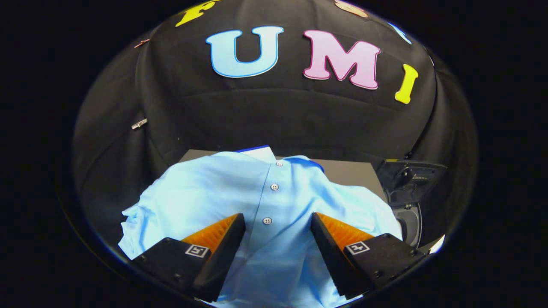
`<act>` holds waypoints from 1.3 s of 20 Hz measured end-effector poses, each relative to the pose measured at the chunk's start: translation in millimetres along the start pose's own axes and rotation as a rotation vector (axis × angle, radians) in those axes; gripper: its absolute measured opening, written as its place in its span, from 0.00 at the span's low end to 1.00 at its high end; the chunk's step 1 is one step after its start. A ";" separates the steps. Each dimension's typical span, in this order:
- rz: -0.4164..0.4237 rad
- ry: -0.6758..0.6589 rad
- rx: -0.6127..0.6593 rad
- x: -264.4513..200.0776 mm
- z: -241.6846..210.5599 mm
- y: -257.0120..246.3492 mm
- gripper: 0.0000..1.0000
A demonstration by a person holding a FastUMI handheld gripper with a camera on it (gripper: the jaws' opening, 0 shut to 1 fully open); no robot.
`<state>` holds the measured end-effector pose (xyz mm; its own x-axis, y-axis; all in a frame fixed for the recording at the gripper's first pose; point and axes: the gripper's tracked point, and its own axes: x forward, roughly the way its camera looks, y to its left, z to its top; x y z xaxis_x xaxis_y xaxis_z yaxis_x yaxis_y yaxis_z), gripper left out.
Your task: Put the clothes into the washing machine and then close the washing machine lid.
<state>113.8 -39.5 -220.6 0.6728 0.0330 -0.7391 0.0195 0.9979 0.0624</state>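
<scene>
Now gripper (278,222) spread open, shirt (265,201) lying between fingers, perhaps untouched.

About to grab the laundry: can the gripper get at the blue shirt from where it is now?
Probably yes. The gripper is open, and the blue shirt lies spread on the table with its button strip running between the fingers. Nothing lies on top of it.
</scene>
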 end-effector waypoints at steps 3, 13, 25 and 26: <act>0.062 0.047 -0.036 0.0 -3.2 11.4 0.76; 0.147 0.023 -0.129 -9.3 -3.3 21.1 0.15; 0.206 -0.032 -0.041 -26.6 11.8 24.3 0.15; 0.211 -0.054 -0.034 -30.8 18.2 25.3 0.15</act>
<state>107.0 -16.4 -184.0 0.6978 0.2393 -0.6751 -0.1506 0.9705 0.1884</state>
